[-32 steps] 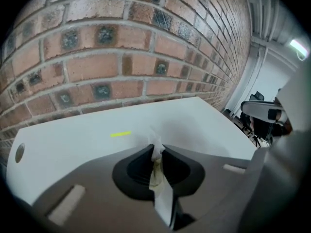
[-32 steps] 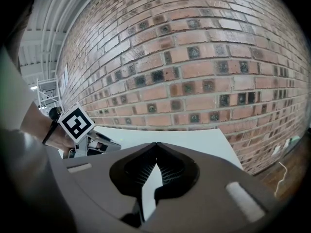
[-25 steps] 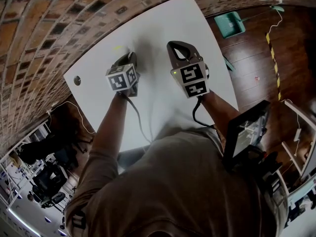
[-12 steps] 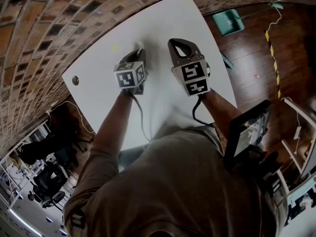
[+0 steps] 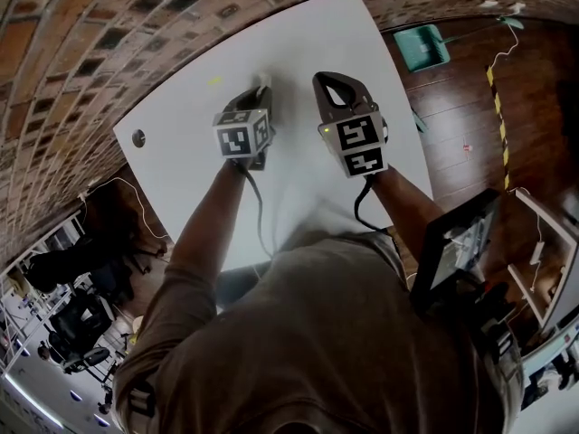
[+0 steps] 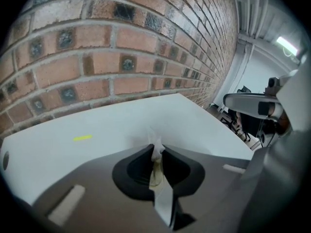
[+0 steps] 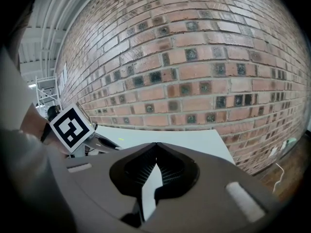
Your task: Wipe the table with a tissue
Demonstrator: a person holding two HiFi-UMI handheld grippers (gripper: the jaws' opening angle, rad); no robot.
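One brick wall behind, and against it one white tabletop, largest thing of the task. Above the far half of the tabletop, two grippers side by side, both pointing toward the wall. Left gripper: clamped tight on the one tissue, a thin crumpled white strip pinched between the jaws and sticking out a little past the tips. Right gripper: tips pressed together with nothing between them, only the white surface visible through the gap lower down; held just beside the left one and, by the look of it, not taking part. Tissue at the far part of the tabletop, near the wall edge; not possible to tell from these views whether touching the surface or just above it. As for progress, hard to judge: no dirt, no wet trace and no wiped band visible anywhere, so probably somewhere in the middle of wiping or just at a stroke. Near the tissue, to its left, one short yellow mark, not removed, maybe the next place to wipe. At the left corner, one small round hole. Most of the near half hidden under the arms and the body.
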